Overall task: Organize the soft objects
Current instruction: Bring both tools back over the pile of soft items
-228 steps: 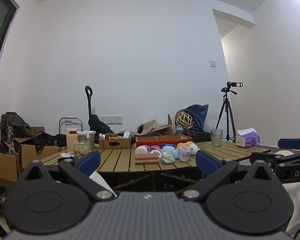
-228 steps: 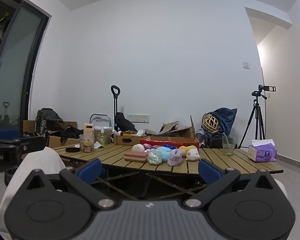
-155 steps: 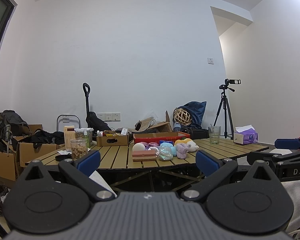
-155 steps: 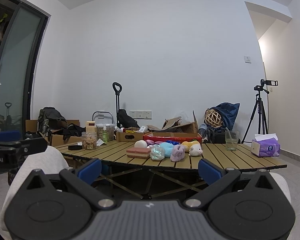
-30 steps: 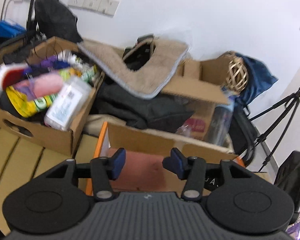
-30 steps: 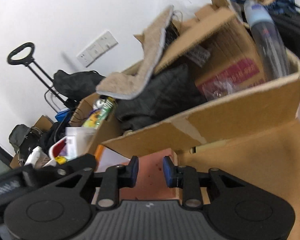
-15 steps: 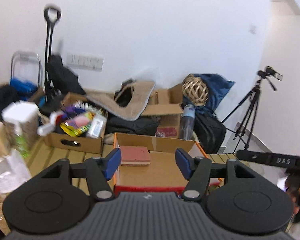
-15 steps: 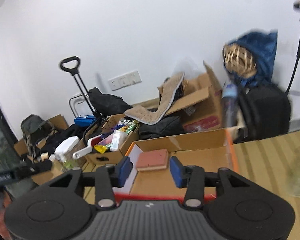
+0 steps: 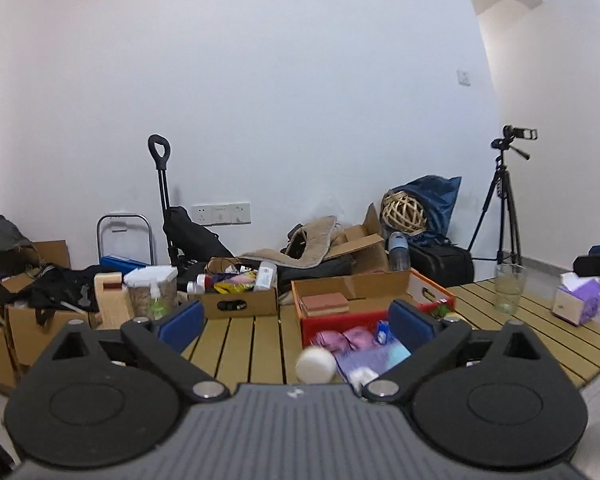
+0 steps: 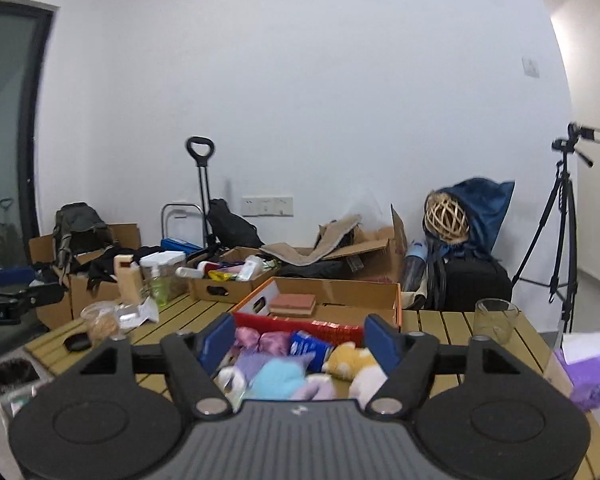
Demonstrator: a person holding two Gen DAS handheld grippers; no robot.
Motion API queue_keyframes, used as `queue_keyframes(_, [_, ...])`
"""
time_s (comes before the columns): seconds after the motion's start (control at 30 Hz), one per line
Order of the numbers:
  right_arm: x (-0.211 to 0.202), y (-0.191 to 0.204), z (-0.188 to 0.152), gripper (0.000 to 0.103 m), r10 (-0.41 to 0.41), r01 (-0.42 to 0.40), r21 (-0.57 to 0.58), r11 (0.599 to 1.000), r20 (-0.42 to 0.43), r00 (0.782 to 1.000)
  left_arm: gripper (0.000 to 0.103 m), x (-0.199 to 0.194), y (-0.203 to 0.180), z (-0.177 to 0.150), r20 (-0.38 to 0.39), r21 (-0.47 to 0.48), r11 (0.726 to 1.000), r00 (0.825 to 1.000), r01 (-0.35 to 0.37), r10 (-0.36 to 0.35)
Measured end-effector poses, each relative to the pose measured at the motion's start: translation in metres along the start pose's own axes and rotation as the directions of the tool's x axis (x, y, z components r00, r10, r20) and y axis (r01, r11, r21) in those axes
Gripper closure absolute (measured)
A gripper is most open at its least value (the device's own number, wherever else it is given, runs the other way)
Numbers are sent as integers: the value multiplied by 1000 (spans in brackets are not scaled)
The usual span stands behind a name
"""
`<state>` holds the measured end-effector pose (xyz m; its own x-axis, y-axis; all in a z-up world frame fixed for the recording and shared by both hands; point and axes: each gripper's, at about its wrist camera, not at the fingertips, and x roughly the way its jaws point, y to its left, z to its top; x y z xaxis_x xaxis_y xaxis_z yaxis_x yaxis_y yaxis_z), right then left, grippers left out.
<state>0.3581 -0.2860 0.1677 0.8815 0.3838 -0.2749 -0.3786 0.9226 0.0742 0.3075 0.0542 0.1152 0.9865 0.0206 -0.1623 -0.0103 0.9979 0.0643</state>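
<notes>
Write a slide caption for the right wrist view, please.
Open right gripper above pastel plush toys beside the orange-rimmed cardboard box holding a pink sponge block.

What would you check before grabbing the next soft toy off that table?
1. Left gripper empty, jaws just opened: ok.
2. Right gripper empty, jaws just opened: ok.
3. Orange box has room beside the pink sponge: ok.
4. Soft toys in clear view before the box: ok.
5. Drinking glass stands apart from the toys: ok.
6. Which toy lies loosest: cannot tell, the pile is blurred.
</notes>
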Motion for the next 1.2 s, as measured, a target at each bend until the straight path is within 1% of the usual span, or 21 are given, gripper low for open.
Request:
queue_keyframes(0.07, [-19, 17, -26, 23, -29, 29, -8, 1000, 34, 999, 0, -25, -5, -22, 15, -28, 1000, 1000, -3, 3])
queue_keyframes(0.13, [-36, 36, -55, 22, -73, 77, -51, 996, 65, 995, 0, -47, -11, -42, 38, -34, 999, 999, -6, 8])
queue_keyframes(0.2, [-46, 55, -84, 22, -116, 121, -69, 990, 64, 991, 0, -64, -15, -62, 41, -59, 998, 999, 6, -3])
queue_keyframes(0.23, [-53, 62, -98, 22, -119, 122, -56, 991, 62, 991, 0, -69, -17, -71, 35, -73, 997, 999, 23, -20])
queue_keyframes(0.3, [-63, 72, -122, 22, -95, 96, -9, 995, 38, 995, 0, -74, -16, -88, 12, -93, 995, 999, 32, -31])
queue_keyframes(0.33, [-67, 77, -132, 22, -84, 84, 11, 996, 17, 996, 0, -76, -18, -94, -9, -96, 995, 999, 35, -36])
queue_keyframes(0.4, [-74, 84, -146, 22, -65, 65, 18, 998, -15, 998, 0, -78, -19, -102, -26, -93, 995, 999, 41, -44])
queue_keyframes(0.5, [-75, 90, -150, 22, -62, 62, -15, 998, -29, 998, 0, -80, -20, -102, -18, -102, 993, 998, 52, -54])
queue_keyframes(0.63, [-78, 91, -145, 22, -64, 64, -4, 998, 6, 998, 0, -81, -24, -102, -20, -89, 994, 997, 67, -69])
queue_keyframes(0.77, [-74, 92, -144, 22, -58, 58, 5, 998, -1, 998, 0, -78, -26, -105, -40, -93, 993, 996, 75, -79])
queue_keyframes(0.97, [-71, 89, -142, 21, -81, 81, 5, 997, 2, 997, 0, -79, -25, -105, -32, -102, 991, 996, 84, -88])
queue_keyframes(1.2, [-64, 96, -142, 21, -55, 55, -15, 998, -3, 998, 0, -76, -22, -107, -44, -112, 990, 995, 82, -87])
